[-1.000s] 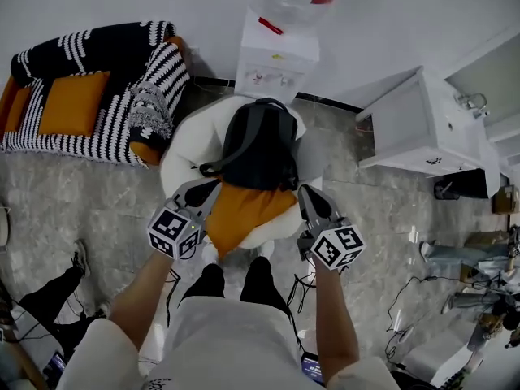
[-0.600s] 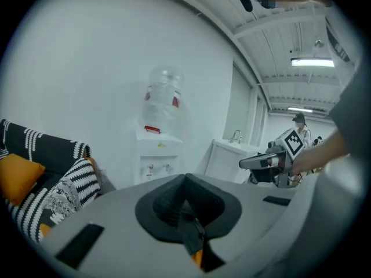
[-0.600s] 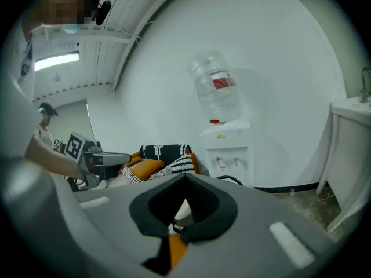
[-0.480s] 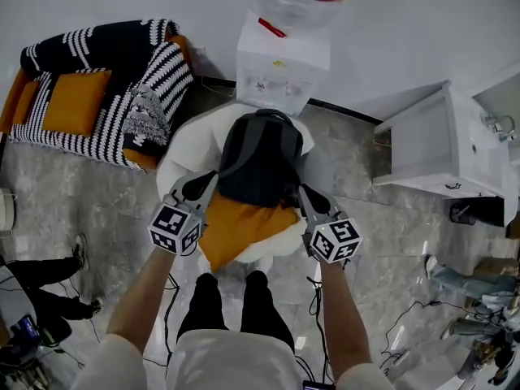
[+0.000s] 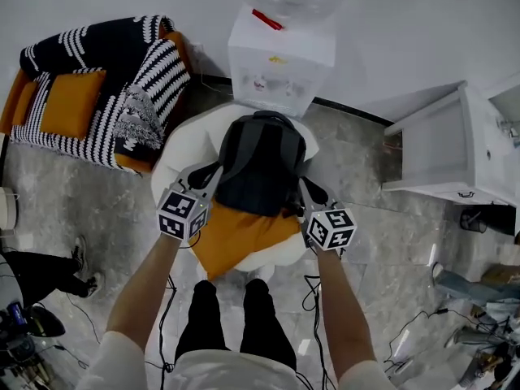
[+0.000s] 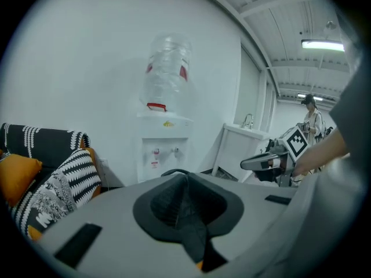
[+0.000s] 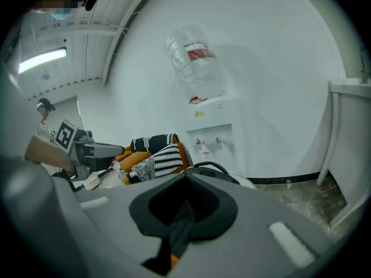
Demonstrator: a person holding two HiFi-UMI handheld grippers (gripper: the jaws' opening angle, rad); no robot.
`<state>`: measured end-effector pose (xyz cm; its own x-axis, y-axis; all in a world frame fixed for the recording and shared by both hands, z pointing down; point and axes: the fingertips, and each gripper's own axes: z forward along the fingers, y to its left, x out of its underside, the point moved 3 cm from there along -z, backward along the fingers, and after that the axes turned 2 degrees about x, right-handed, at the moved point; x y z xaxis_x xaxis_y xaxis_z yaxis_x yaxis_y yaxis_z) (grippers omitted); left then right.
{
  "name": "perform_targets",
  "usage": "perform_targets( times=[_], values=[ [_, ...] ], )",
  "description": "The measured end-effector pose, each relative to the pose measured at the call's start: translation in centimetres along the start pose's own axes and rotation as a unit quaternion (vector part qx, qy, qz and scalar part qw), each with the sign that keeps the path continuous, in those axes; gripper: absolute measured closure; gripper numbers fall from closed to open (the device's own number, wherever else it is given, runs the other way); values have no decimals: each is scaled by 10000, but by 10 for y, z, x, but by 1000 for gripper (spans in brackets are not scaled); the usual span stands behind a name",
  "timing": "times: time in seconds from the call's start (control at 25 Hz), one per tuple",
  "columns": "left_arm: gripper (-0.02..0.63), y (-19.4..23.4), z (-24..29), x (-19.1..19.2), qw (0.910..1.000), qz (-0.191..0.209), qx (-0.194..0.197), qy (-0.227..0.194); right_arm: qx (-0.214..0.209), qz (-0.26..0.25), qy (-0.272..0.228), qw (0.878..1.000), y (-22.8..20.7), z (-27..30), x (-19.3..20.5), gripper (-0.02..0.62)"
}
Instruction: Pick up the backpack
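A black and grey backpack (image 5: 260, 165) stands on a round white chair (image 5: 180, 143), resting on an orange cushion (image 5: 236, 234). My left gripper (image 5: 205, 174) is at the backpack's lower left side; its jaws are opening by a narrow slit with nothing between them. My right gripper (image 5: 312, 192) is at the lower right side, shut and empty. In the left gripper view the backpack's top handle (image 6: 173, 171) shows just past my jaws (image 6: 186, 179), with the right gripper (image 6: 271, 161) across. In the right gripper view the handle (image 7: 212, 167) lies beyond my shut jaws (image 7: 185, 204).
A white water dispenser (image 5: 280, 59) stands against the wall right behind the chair. A black-and-white striped sofa (image 5: 97, 96) with orange cushions is at the left. A white cabinet (image 5: 451, 149) is at the right. Cables and a person's shoes (image 5: 89, 283) lie on the floor.
Both grippers have moved forward and down from in front of the cushion to either side of the backpack's lower part. The left jaws have parted slightly.
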<state>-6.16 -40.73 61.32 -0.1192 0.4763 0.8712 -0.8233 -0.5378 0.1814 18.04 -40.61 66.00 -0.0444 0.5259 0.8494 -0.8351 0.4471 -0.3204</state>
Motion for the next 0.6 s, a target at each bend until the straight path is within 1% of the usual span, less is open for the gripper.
perform_targets(
  times=[0.16,0.2,0.36,0.44,0.6],
  values=[
    [587,5,28,20,9997,84,41,225,104,81,0,9999,-23,23,14,593],
    [575,6,35,25,9996,79,45,272,120,87,6,9999,-29,28,18,593],
    [574,13,59,47,9992,-33,44,404,182,80,81,9998,-46,47,33,592],
    [552,16,69,57,9987,-39,64,499,209,77,120,9997,-52,56,40,592],
    [535,20,86,73,9980,13,117,625,211,47,219,9995,-60,71,57,592]
  ],
)
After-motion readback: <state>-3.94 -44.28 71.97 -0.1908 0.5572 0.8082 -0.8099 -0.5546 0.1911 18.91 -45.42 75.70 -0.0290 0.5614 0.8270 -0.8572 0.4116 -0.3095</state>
